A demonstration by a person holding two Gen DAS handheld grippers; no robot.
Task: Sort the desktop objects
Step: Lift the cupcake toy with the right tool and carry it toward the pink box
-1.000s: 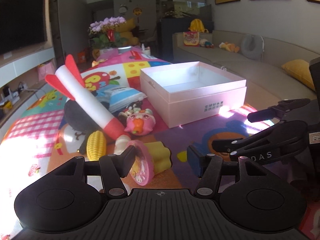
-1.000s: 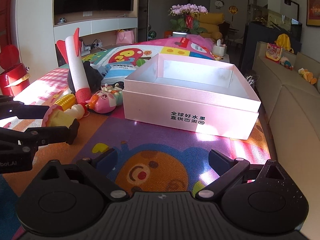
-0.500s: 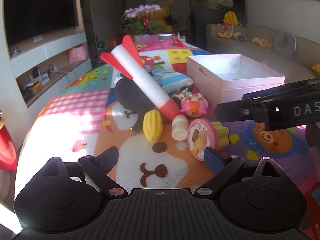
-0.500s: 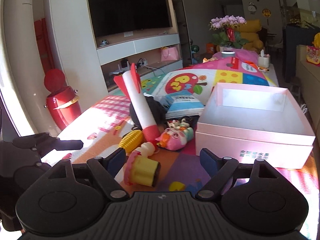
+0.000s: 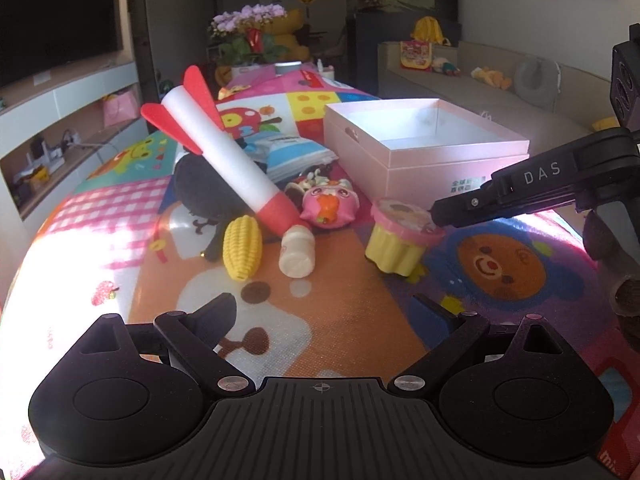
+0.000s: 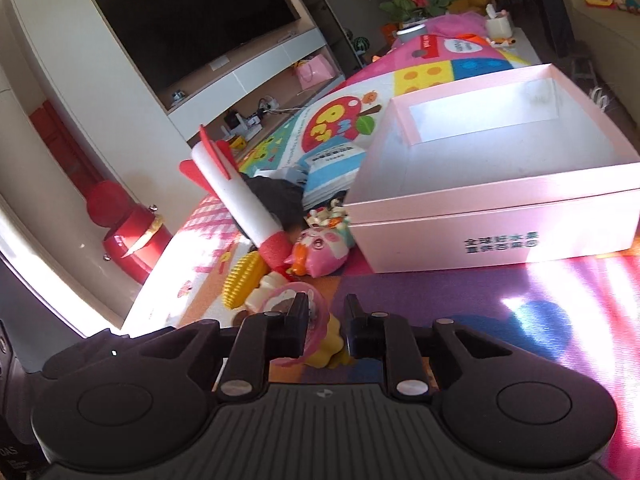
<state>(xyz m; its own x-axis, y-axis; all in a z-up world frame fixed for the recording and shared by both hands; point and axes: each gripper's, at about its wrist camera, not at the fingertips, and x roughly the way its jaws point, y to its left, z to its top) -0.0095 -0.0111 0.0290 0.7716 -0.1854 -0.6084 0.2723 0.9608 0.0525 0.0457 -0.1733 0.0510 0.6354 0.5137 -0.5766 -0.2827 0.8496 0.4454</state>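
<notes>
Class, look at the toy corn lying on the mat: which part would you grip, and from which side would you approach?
Grip the toy corn across its ridged middle, coming from above with the fingers on its two long sides. It lies flat on the mat. The black plush toy and small white bottle sit close beside it, so a low sideways approach looks crowded.

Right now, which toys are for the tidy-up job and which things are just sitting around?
For the job: cupcake toy pinched by the right gripper, toy corn, little bottle, pink owl toy, rocket, pink box, open left gripper.

Just lying about: flowers, sofa, television.
</notes>
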